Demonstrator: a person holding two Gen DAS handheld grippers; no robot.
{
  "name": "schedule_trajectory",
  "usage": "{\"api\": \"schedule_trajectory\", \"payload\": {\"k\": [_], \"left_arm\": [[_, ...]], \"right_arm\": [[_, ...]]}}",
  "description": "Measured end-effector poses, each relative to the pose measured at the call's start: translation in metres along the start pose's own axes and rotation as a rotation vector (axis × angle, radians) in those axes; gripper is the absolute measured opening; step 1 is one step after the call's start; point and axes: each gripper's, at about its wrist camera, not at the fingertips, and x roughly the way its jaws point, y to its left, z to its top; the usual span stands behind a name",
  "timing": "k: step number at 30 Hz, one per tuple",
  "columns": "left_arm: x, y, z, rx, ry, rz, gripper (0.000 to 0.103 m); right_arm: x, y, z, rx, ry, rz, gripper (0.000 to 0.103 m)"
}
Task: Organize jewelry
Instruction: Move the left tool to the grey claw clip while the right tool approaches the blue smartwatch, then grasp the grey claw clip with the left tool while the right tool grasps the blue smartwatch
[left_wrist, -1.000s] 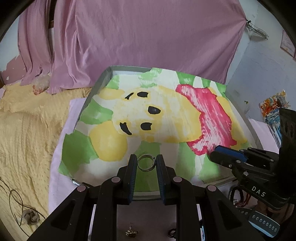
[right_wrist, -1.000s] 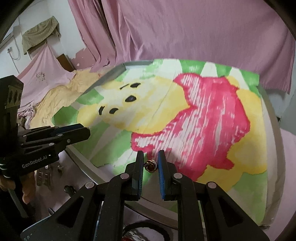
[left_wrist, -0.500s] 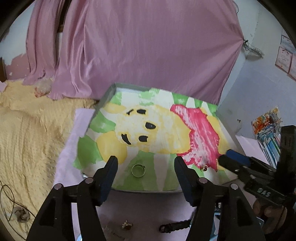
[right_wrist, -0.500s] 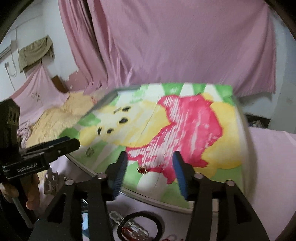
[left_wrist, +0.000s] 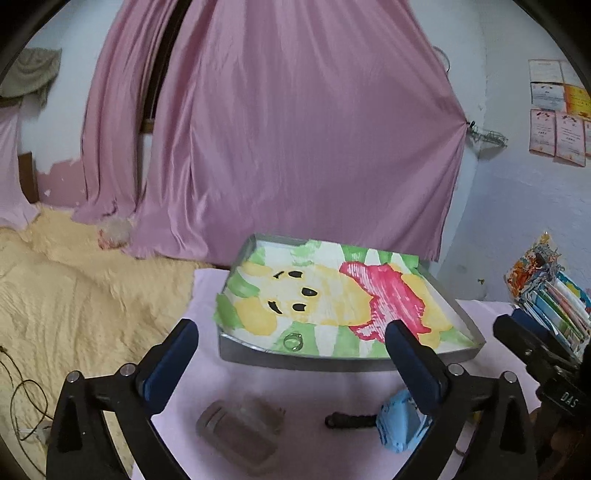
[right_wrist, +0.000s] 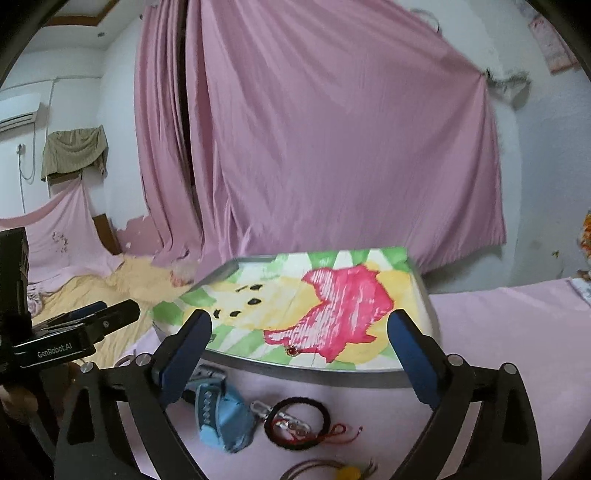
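— Your claws, item one?
— Your left claw (left_wrist: 291, 354): spread wide, empty. Your right claw (right_wrist: 299, 350): likewise gaping, holding nothing.

— Jewelry?
— Silver ring (left_wrist: 293, 340): on the tray (left_wrist: 332, 360), near front edge, green patch. Red-stone piece (right_wrist: 292, 350): same tray, at the pink patch's edge. Black cord bracelet (right_wrist: 297, 424): on the desk (right_wrist: 498, 332), beside the blue pouch (right_wrist: 221, 421).

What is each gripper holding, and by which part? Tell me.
Nothing. The left gripper and right gripper are both open; the ring and red-stone piece lie on the tray.
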Motion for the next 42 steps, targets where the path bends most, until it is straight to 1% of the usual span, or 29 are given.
{"api": "schedule_trajectory", "payload": {"k": [3, 9, 17, 23, 27, 29, 33, 37, 38, 42], "left_arm": [[-0.014, 0.004, -0.007, 0.005, -0.038, 0.012, 0.102], [-0.035, 0.015, -0.023, 0.012, -0.076, 0.038, 0.102], [-0.053, 0.03, -0.037, 0.014, -0.101, 0.066, 0.102], [-0.053, 0.039, -0.044, 0.033, -0.085, 0.08, 0.102], [-0.047, 0.043, -0.047, 0.04, -0.049, 0.078, 0.102], [-0.042, 0.045, -0.048, 0.039, -0.012, 0.071, 0.102], [-0.025, 0.05, -0.049, 0.03, 0.092, 0.048, 0.102], [-0.012, 0.052, -0.05, 0.017, 0.16, 0.035, 0.102], [-0.009, 0.052, -0.05, 0.018, 0.173, 0.032, 0.102], [0.004, 0.049, -0.048, 0.049, 0.237, 0.029, 0.102]], "right_arm": [[-0.016, 0.009, -0.007, -0.024, -0.045, -0.019, 0.099], [-0.038, 0.029, -0.022, -0.08, -0.085, -0.041, 0.099], [-0.05, 0.047, -0.037, -0.099, -0.089, -0.036, 0.099], [-0.047, 0.051, -0.047, -0.095, -0.043, -0.044, 0.099], [-0.037, 0.054, -0.052, -0.105, 0.009, -0.051, 0.099], [-0.031, 0.054, -0.054, -0.108, 0.039, -0.053, 0.099], [-0.02, 0.053, -0.057, -0.105, 0.09, -0.044, 0.099], [-0.01, 0.054, -0.057, -0.108, 0.142, -0.028, 0.099], [-0.006, 0.054, -0.057, -0.108, 0.168, -0.022, 0.099], [0.007, 0.054, -0.058, -0.107, 0.247, 0.003, 0.097]]}}
